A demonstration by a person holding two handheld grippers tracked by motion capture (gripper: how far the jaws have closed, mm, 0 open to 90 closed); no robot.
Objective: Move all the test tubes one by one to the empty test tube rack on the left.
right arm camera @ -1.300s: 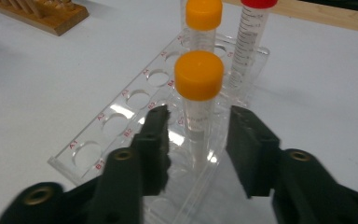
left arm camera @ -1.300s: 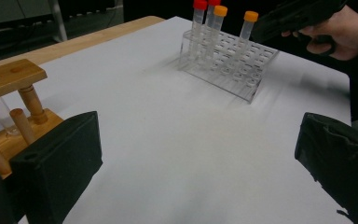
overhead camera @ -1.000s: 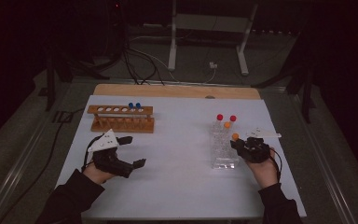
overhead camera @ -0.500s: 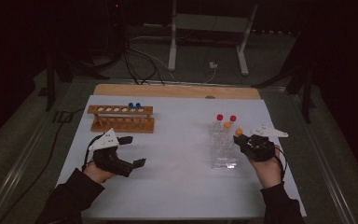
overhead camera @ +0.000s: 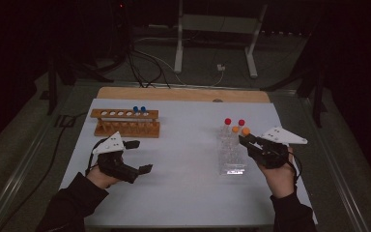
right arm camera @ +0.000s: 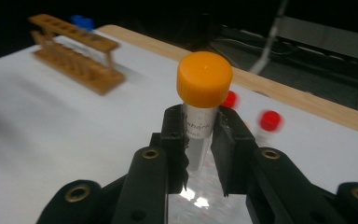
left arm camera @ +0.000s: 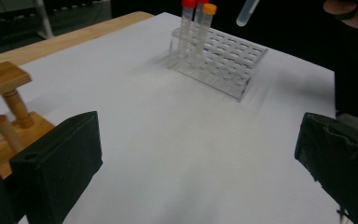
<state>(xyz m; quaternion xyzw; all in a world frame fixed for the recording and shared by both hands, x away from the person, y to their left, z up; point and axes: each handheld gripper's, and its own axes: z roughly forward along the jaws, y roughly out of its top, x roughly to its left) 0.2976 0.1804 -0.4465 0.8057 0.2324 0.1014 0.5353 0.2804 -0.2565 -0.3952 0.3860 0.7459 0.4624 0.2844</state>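
The right claw is squeezed tight on a tube with an orange cap. It holds the tube just under the cap, and the tube stands almost straight up. In the high view the right claw is at the right side of the clear rack, holding the tube above the rack's far part. The tube's round bottom end hangs in the air, not touching the rack.

Three more tubes stand at the far end of the clear rack, two with red caps and one with an orange cap.

The left claw is wide open and holds nothing. It sits low over the white table, near the wooden rack on the left. Two blue caps stick up from the wooden rack.
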